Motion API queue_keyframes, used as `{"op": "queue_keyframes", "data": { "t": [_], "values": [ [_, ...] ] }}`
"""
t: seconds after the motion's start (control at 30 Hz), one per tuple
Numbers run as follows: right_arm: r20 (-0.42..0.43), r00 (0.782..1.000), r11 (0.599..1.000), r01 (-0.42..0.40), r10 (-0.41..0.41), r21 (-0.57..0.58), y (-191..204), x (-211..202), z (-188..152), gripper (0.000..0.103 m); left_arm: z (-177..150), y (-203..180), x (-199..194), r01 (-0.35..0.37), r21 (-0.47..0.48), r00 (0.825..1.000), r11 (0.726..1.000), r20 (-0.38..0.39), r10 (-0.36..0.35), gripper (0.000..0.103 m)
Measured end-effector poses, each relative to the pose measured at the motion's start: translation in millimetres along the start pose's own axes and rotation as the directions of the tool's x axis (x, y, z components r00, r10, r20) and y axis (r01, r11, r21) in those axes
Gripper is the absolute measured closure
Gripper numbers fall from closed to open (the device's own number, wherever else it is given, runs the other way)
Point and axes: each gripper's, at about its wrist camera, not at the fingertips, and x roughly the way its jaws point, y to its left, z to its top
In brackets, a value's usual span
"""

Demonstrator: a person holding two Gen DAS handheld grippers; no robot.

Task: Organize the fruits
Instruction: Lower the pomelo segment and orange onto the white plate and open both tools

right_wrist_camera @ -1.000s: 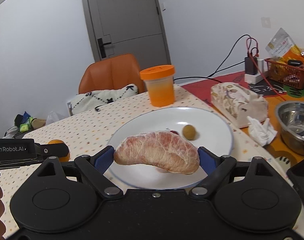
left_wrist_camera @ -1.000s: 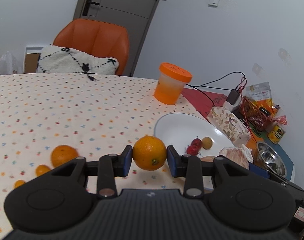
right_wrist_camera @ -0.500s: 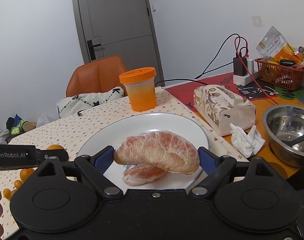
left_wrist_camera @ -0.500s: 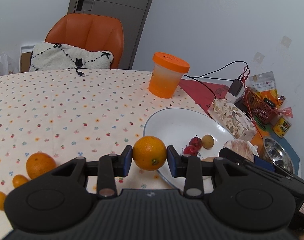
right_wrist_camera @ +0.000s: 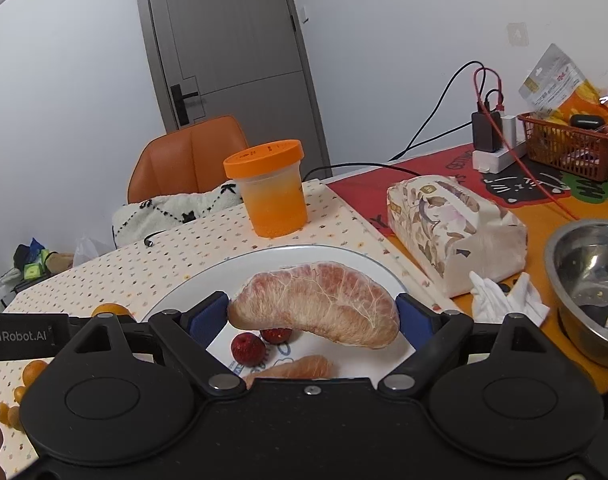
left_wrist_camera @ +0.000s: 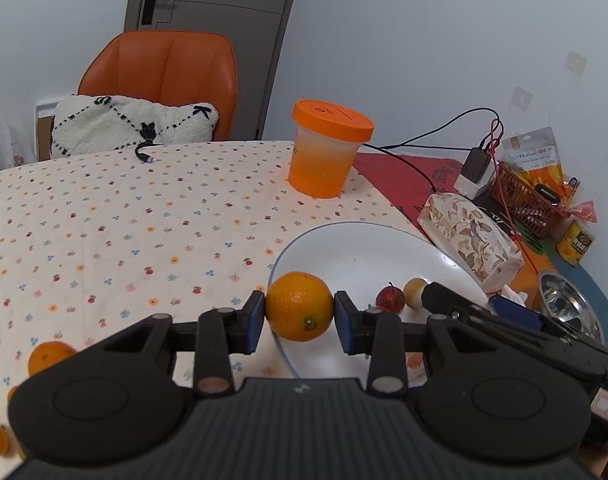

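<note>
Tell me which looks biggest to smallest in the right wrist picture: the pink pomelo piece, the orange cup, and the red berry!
1. Pomelo piece, but it sits nearest the camera, in the right gripper, so it may only look bigger than the cup.
2. Orange cup.
3. Red berry, clearly smallest.

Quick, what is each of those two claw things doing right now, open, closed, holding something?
Left gripper: closed on an orange.
Right gripper: closed on a peeled pomelo segment, jaws set wide.
</note>
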Motion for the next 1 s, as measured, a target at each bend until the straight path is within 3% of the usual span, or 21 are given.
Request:
{"op": "queue_keyframes", "data": {
  "t": [0.53,0.73,1.0],
  "values": [
    [-0.006,0.999,0.997,-0.052,0.053,0.056,-26,-13,-6,0.01,15,-30,35,0.011,0.05,1.0,0.999,-0.025,-0.01,0.067],
    [-0.011,0.998,0.995,-0.067,0.068,0.073,-29,-13,-7,0.009,16,-27,32,-0.002,0.026,1.0,1.0,-0.013,0.003,0.06],
    [-0.016,0.997,0.995,-0.073,0.074,0.07,-25,-14,-9,0.009,11,-17,18,-0.035,0.028,0.999,0.999,-0.001,0.035,0.043]
  ]
}}
